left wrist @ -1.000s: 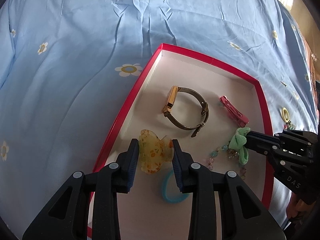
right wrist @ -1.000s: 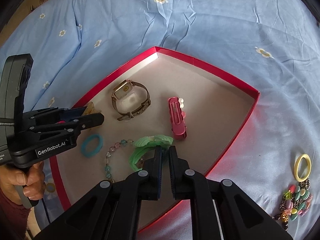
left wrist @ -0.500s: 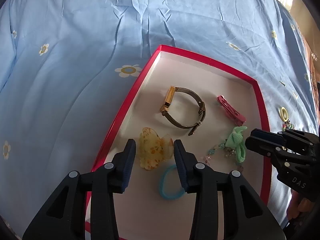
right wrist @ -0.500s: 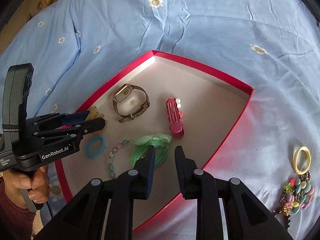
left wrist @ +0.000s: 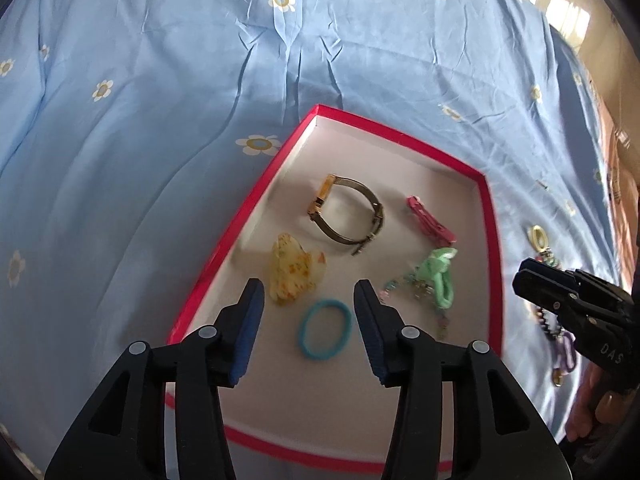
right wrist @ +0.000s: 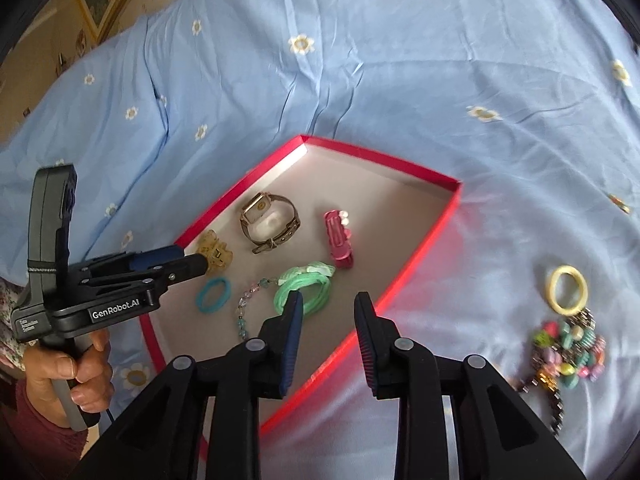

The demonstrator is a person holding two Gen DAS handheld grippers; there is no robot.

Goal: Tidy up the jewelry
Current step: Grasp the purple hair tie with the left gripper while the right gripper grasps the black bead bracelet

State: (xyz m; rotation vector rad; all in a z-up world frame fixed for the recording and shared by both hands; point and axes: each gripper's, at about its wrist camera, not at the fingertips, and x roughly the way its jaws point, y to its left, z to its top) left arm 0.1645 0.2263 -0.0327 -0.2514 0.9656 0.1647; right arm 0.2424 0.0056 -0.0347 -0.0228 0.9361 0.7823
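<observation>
The near edge of the shallow red-rimmed cardboard box [left wrist: 256, 196] with its pale floor is partly masked by the black arms of the left gripper [left wrist: 308, 304] in the left wrist view, and its near corner by the right gripper [right wrist: 328, 312] in the right wrist view. The beaded strand [right wrist: 244, 312] beside the green item is blurred in both views; its make cannot be read.

The box lies on a light blue bedsheet with white daisy print [left wrist: 160, 120]. The bed is open cloth on all sides of the box. The box floor is bare toward 12 o'clock.

Contents: a gold-cased wristwatch with a brown strap [left wrist: 348, 216] near centre; a pink hair clip [left wrist: 430, 218] at its 3 o'clock; a translucent yellow claw clip [left wrist: 294, 268] at its 7 o'clock; a blue elastic hair ring [left wrist: 324, 328] at 6 o'clock; a green fabric scrunchie [left wrist: 438, 276] at 4 o'clock, touching the beaded strand.

Outside the box, at its 3 o'clock in the right wrist view, a pale yellow ring [right wrist: 568, 288] and a cluster of multicoloured beads on a chain [right wrist: 568, 348] lie on the sheet.

Left gripper: jaws apart, just been opening, nothing between them; the claw clip lies free just ahead. Right gripper: jaws apart, just been opening, nothing clamped; the scrunchie lies beside the left finger. A hand [right wrist: 68, 372] grips the left handle.
</observation>
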